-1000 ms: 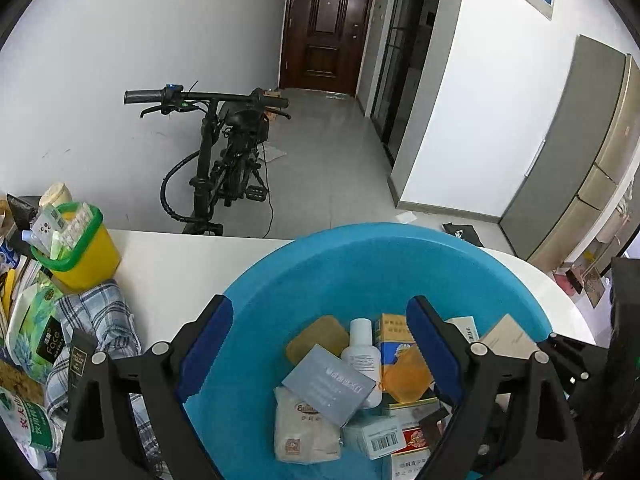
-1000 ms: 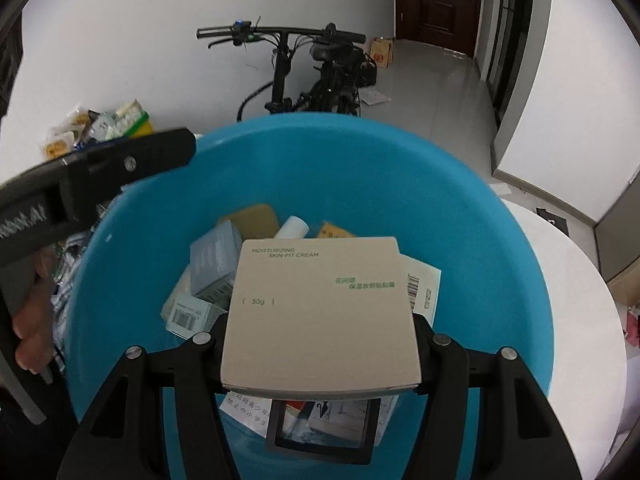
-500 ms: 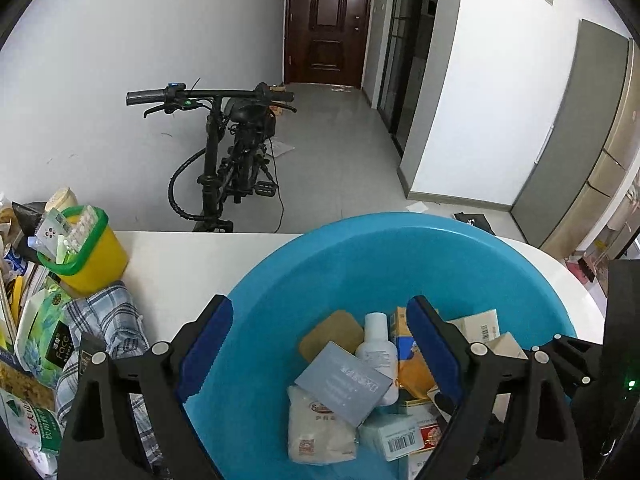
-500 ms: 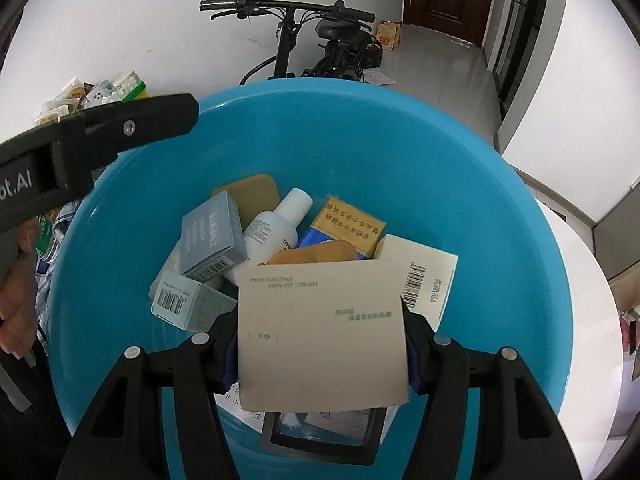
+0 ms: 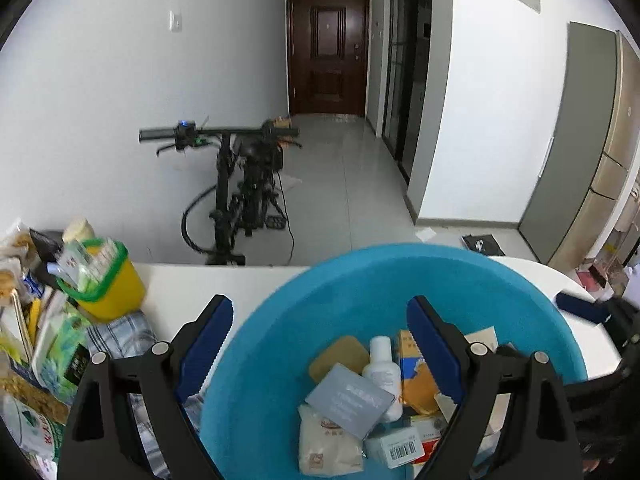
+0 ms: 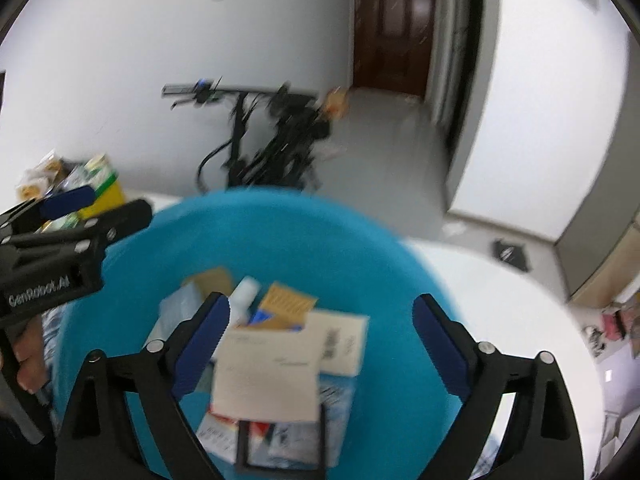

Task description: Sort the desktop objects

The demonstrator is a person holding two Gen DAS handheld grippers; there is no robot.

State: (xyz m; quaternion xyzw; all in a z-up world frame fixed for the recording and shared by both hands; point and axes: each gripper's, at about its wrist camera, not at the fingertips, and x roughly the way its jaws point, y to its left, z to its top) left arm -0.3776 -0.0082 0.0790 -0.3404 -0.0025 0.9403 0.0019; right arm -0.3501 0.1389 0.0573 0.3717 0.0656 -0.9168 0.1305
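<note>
The right tool (image 6: 320, 336) gapes wide and empty above the beige box (image 6: 266, 376), which lies loose atop the heap in the blue basin (image 6: 360, 232) and could slide.

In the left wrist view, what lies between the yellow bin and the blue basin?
In the left wrist view, bare white tabletop separates the yellow bin from the blue basin; nearer the camera, plaid cloth and one finger of the open left gripper fill that stretch.

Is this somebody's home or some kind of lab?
Most likely a home, perhaps an apartment hallway: a bicycle is parked on the tiled floor, a wooden front door closes the corridor, and a white table holds a blue basin of household packages.
</note>
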